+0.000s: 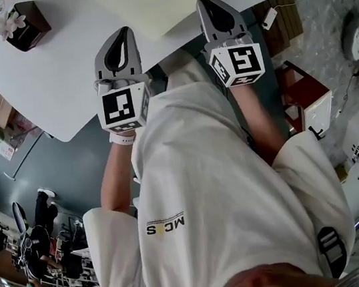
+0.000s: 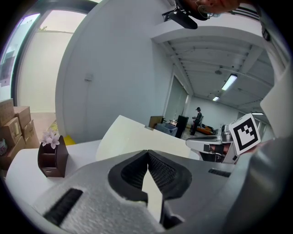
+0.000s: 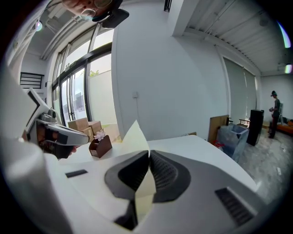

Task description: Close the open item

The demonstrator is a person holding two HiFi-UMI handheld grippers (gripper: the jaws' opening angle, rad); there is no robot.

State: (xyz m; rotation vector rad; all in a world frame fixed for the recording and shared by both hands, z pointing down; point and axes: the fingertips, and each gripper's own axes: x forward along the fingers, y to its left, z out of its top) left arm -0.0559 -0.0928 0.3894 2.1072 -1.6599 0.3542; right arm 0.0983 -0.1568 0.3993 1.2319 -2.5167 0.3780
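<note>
White table (image 1: pixel 54 75), grey floor (image 1: pixel 75 164), tall windows (image 3: pixel 77 93)

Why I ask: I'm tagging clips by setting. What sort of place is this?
Probably an open-plan office or workshop hall. There is a white table, stacked cardboard boxes by the window, strip lights on a bare ceiling, and a person standing far back.

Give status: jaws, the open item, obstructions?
Left gripper, right gripper: jaws both shut on cover. Cover tilted up off table, not yet closed. Brown box stands clear.
</note>
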